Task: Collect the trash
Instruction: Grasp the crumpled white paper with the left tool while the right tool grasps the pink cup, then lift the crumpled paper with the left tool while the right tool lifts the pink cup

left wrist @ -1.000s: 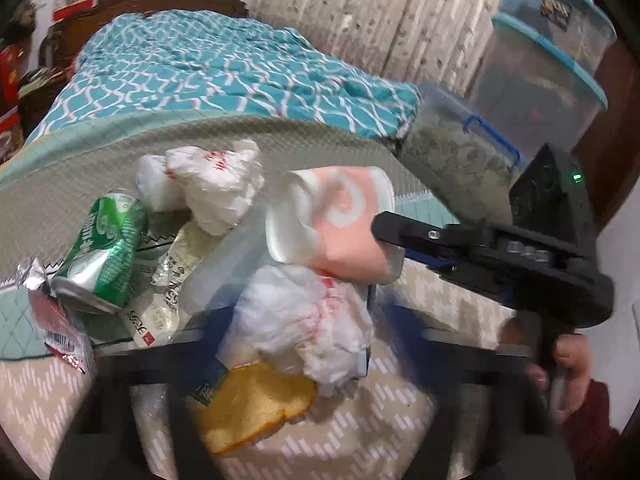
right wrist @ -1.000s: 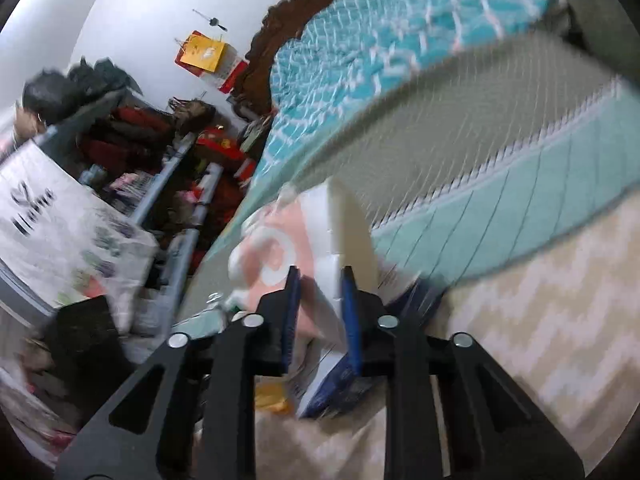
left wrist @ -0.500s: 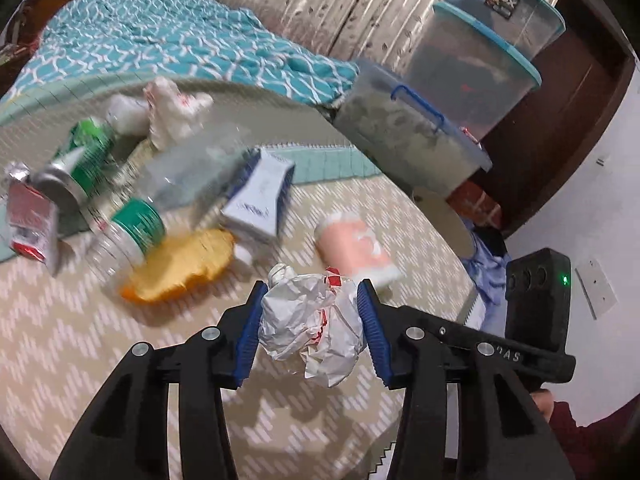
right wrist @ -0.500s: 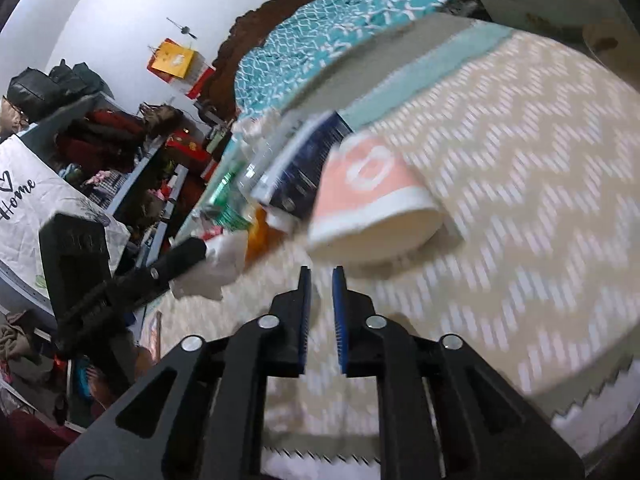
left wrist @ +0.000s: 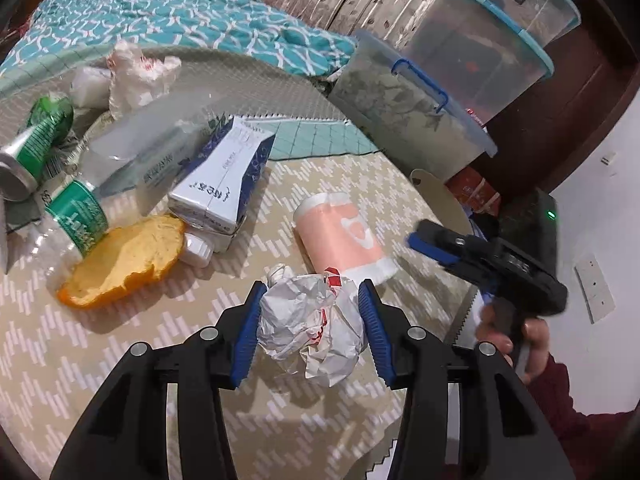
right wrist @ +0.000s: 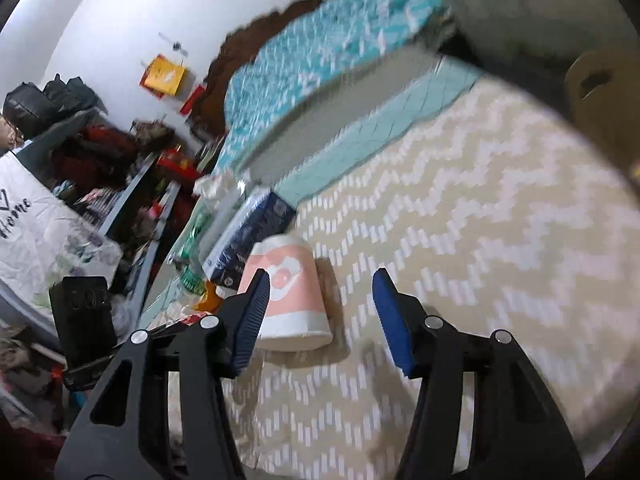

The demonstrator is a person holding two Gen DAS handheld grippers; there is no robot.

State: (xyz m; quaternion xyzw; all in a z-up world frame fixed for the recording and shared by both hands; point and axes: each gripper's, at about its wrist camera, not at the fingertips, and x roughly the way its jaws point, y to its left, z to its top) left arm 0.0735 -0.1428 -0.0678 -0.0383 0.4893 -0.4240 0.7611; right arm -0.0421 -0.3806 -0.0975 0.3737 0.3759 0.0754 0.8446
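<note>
My left gripper (left wrist: 313,286) is shut on a crumpled white paper wrapper (left wrist: 312,328) with red print, held just above the chevron tablecloth (left wrist: 60,360). A pink and white paper cup (left wrist: 344,236) lies on its side right behind it. In the right wrist view that cup (right wrist: 286,292) rests on the cloth beside the left finger of my right gripper (right wrist: 322,276). Those jaws are opening and the pads do not press on the cup. The right gripper (left wrist: 432,244), with a hand on it, hovers to the right of the cup.
At the left lies a trash pile: orange peel (left wrist: 120,260), blue and white carton (left wrist: 224,184), green-labelled plastic bottle (left wrist: 76,216), green can (left wrist: 36,140), another crumpled wrapper (left wrist: 136,76). Plastic storage bins (left wrist: 408,120) stand behind the table's right edge, near a teal quilt (left wrist: 160,12).
The right gripper let go of the pink cup, which now lies on the cloth, then drew back and opened. The left gripper carried the wrapper out of the pile toward the near side.
</note>
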